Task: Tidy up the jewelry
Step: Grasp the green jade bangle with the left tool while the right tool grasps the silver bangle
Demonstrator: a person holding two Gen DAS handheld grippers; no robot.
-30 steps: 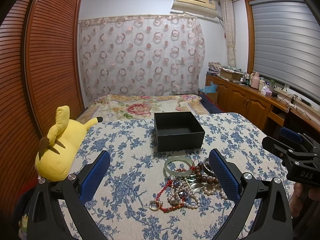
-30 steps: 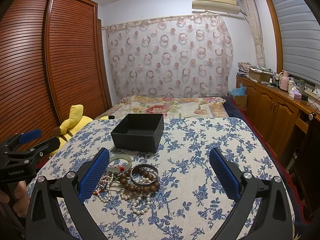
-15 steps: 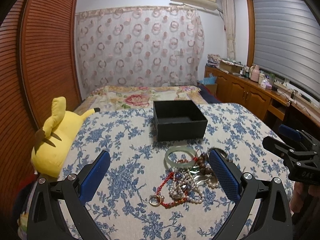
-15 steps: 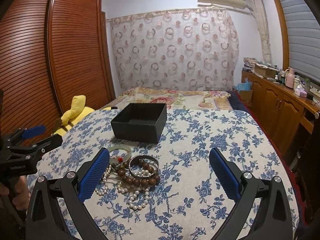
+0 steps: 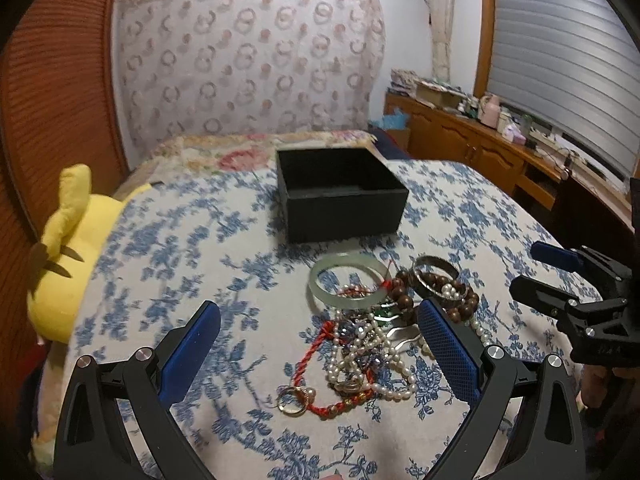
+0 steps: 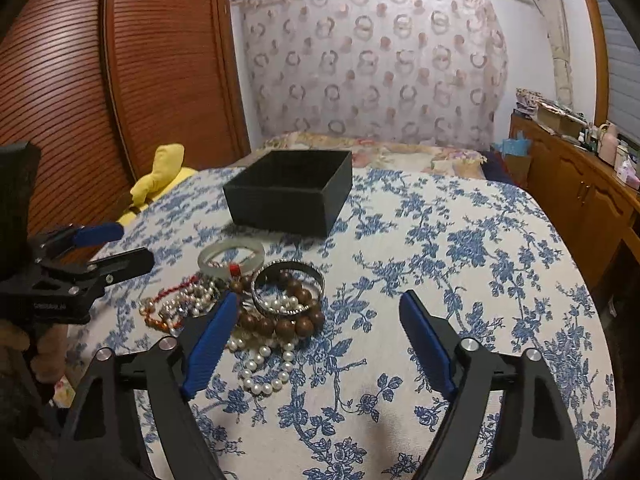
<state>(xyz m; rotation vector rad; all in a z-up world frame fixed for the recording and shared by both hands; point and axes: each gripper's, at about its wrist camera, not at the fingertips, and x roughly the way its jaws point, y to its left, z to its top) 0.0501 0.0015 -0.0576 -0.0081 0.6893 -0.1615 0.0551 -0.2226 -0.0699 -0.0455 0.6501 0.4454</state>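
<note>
From your left wrist camera, your left gripper [image 5: 318, 336] has its two black arms spread wide, the ribbed blue pads holding nothing; the tangled jewelry pile [image 5: 368, 344] lies on the cloth between and just past them. A smooth, pale green jade bangle [image 5: 347, 284] lies flat at the pile's far edge, just short of the black box [image 5: 344, 210], a square, matte, open-topped box with nothing visible inside. Beside the bangle lies a bracelet of round, glossy brown wooden beads [image 5: 436, 292] with a thin silver bangle [image 5: 438, 276] lying on it. Nearer you, strands of small white pearls [image 5: 368, 356] twist through a braided red cord [image 5: 320, 350] that ends at a gold ring [image 5: 294, 400]. All of it sits on the tablecloth [image 5: 200, 240], a woven cream fabric printed with blue flowers. A soft yellow plush toy [image 5: 68, 248] leans at the table's left edge. Your right gripper [image 5: 560, 276] enters from the right.

From your right wrist camera, your right gripper [image 6: 318, 340] is closing, its blue pads well apart with only bare cloth between them; the left pad overlaps the pile's edge in the picture. The wooden beads [image 6: 280, 320], silver bangle [image 6: 288, 288] and pearls [image 6: 264, 376] lie just left of the gap, the jade bangle [image 6: 231, 255] and black box [image 6: 290, 192] beyond them. Your left gripper [image 6: 96, 246] shows at the left, fingers parted.
</note>
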